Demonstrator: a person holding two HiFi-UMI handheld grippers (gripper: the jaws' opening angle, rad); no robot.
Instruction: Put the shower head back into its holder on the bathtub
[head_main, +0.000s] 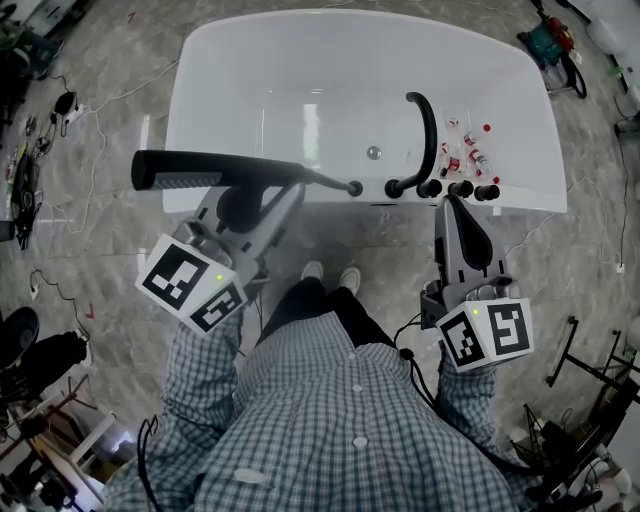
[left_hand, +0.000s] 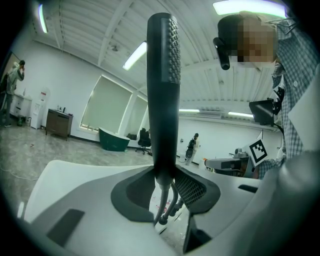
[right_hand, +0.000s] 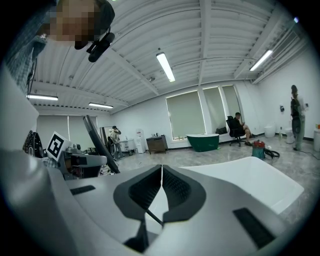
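Black and slender, the shower head (head_main: 215, 170) lay level above the near rim of the white bathtub (head_main: 300, 32), its spray end pointing to the person's left and its handle running right towards the taps. The left gripper (head_main: 262, 192) gripped it round the handle. In the left gripper view the shower head (left_hand: 165, 85) rose straight up from between the two dark pads (left_hand: 192, 190), which pressed on either side of its lower end, and the dotted spray face was turned to the right. Below the pads its thin hose (left_hand: 165, 205) hung down in a loop. In the head view a thin black line ran from the handle to a small round black fitting (head_main: 355, 187) on the rim; I could not tell whether this was the holder.

To the right of that fitting stood a curved black spout (head_main: 428, 125) and a row of black knobs (head_main: 460, 187). The right gripper (head_main: 452, 205) hovered just short of the knobs, well apart from the shower head. Its own view showed the right gripper (right_hand: 161, 187) with its jaws pressed together and nothing between them. A few small red-capped bottles (head_main: 470, 150) lay inside the tub beside the spout.
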